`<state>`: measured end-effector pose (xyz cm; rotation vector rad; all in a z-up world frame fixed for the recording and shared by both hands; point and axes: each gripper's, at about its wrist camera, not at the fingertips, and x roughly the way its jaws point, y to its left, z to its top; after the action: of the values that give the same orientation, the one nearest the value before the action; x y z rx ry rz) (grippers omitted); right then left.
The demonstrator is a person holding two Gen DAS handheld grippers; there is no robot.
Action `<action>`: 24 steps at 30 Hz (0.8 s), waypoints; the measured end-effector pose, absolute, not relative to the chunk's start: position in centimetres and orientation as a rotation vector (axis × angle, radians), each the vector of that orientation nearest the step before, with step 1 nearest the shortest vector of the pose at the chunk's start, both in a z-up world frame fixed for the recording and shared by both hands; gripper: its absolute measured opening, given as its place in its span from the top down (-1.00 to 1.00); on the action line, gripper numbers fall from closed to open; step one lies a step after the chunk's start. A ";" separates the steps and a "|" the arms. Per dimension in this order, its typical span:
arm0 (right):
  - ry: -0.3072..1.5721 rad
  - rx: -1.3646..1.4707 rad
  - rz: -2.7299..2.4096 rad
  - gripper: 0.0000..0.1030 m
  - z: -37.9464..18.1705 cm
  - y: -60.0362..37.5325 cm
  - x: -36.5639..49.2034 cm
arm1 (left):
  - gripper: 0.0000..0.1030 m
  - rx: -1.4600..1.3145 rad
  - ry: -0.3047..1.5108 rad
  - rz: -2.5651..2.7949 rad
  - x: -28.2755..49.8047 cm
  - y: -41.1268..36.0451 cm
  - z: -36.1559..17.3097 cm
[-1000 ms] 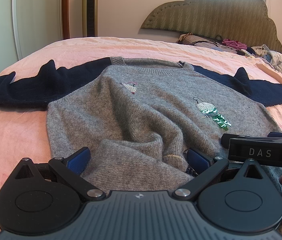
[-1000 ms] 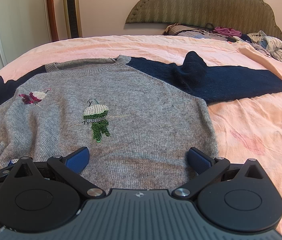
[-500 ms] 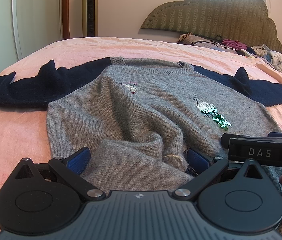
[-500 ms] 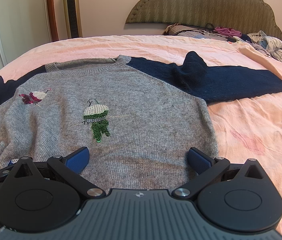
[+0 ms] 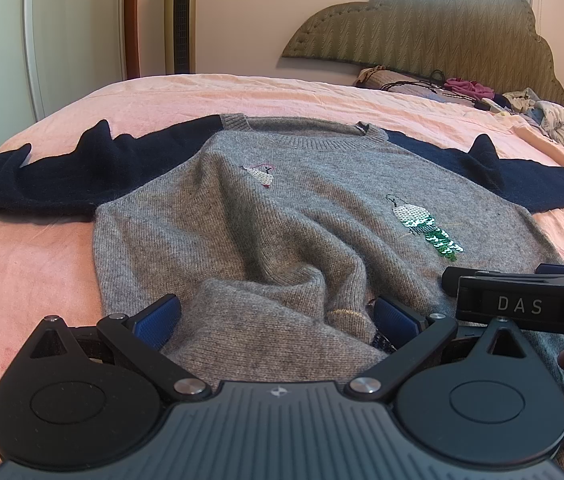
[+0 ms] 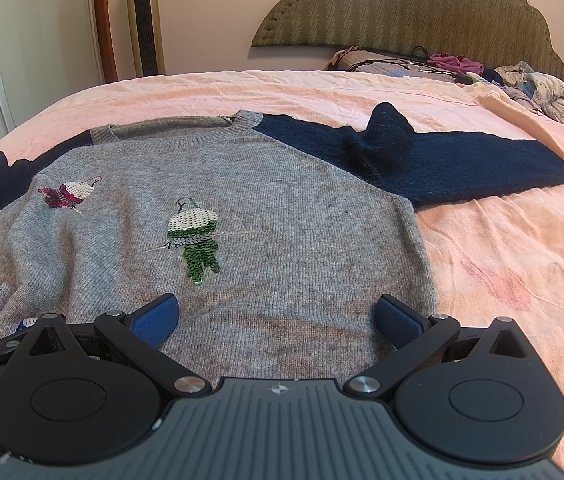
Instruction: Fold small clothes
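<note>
Grey knit sweater with navy sleeves [image 5: 282, 216] lies spread face-up on the pink bedsheet [image 6: 522, 248], sleeves outstretched for folding. Left gripper [image 5: 276, 316] and right gripper [image 6: 276, 316] sit at the sweater's hem, jaws apart, the left straddling a raised ruck.

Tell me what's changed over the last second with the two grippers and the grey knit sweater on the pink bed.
Nothing has visibly changed. The left gripper and right gripper stay open at the hem of the grey knit sweater with navy sleeves, which lies spread on the pink bedsheet with the same bunched fold by the left gripper.
</note>
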<state>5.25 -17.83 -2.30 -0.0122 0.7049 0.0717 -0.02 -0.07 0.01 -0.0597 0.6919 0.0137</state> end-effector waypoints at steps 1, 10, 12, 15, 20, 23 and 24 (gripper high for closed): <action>0.705 -0.012 0.072 -1.00 -2.3 -17.8 5.2 | -1.00 -0.060 0.692 0.014 0.0 -0.1 0.0; 0.705 -0.012 0.072 -1.00 -2.3 -17.9 5.3 | -1.00 -0.059 0.692 0.014 0.0 -0.1 0.0; 0.706 -0.013 0.072 -1.00 -2.2 -17.9 5.3 | -1.00 -0.059 0.692 0.009 -0.1 0.0 0.2; 0.715 -0.009 0.096 -1.00 -2.0 -18.0 5.3 | -1.00 -0.035 0.689 -0.027 0.1 0.4 0.9; 0.546 0.033 0.335 -1.00 2.0 -20.4 5.5 | -1.00 0.061 0.503 -0.029 2.4 2.5 5.4; 0.429 -0.069 0.376 -1.00 4.9 -21.2 9.1 | -1.00 0.108 0.507 -0.045 7.9 3.9 7.2; 0.453 -0.089 0.404 -1.00 5.3 -21.4 11.5 | -1.00 0.128 0.525 -0.049 10.3 4.4 7.2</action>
<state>11.47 -21.36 5.29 -0.0886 0.4525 0.4036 10.30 4.38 7.23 0.1284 0.5252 -0.0494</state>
